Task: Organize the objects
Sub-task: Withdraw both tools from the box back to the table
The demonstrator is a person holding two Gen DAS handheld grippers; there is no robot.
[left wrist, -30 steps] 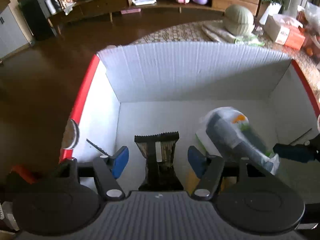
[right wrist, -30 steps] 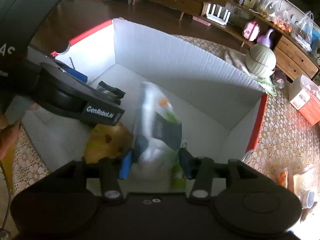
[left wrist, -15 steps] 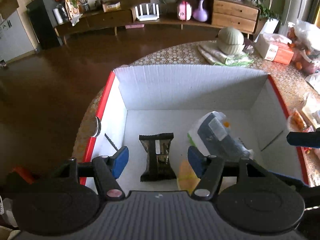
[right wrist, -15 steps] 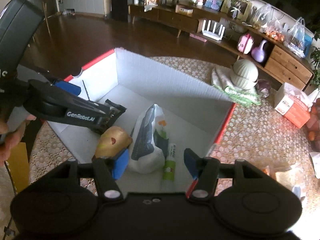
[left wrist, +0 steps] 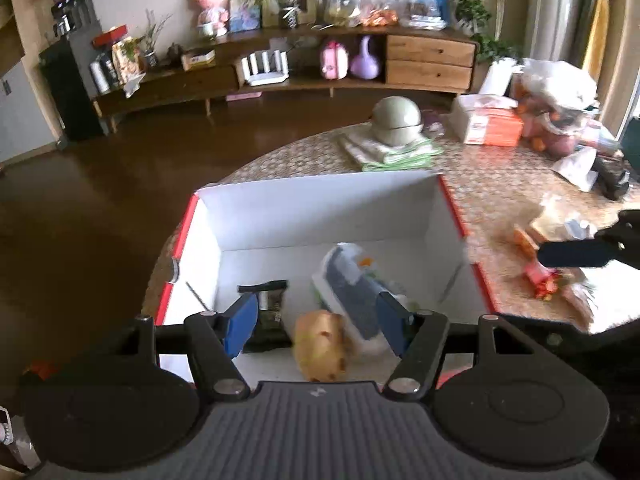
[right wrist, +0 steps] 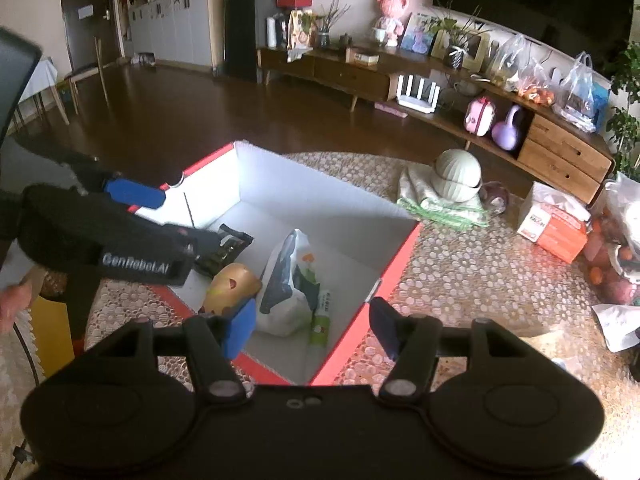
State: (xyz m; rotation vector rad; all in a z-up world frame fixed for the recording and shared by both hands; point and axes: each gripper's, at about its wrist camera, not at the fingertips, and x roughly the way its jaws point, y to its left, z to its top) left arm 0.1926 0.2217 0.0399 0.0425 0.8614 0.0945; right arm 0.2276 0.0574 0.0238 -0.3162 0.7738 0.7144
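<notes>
In the left wrist view, the box sat on the table, holding a dark packet at 9 o'clock, a pouch at 6 and a bag at 3. A domed jar stood on folded cloths at the box's 12 o'clock, a carton at its 2.

Two wrist fisheyes, both looking down into one box.
Left view sat above the near wall of the white box, facing the far sideboard. Right view looked from the box's right corner, slightly farther off. Shared: box interior, bench, sideboard.
</notes>
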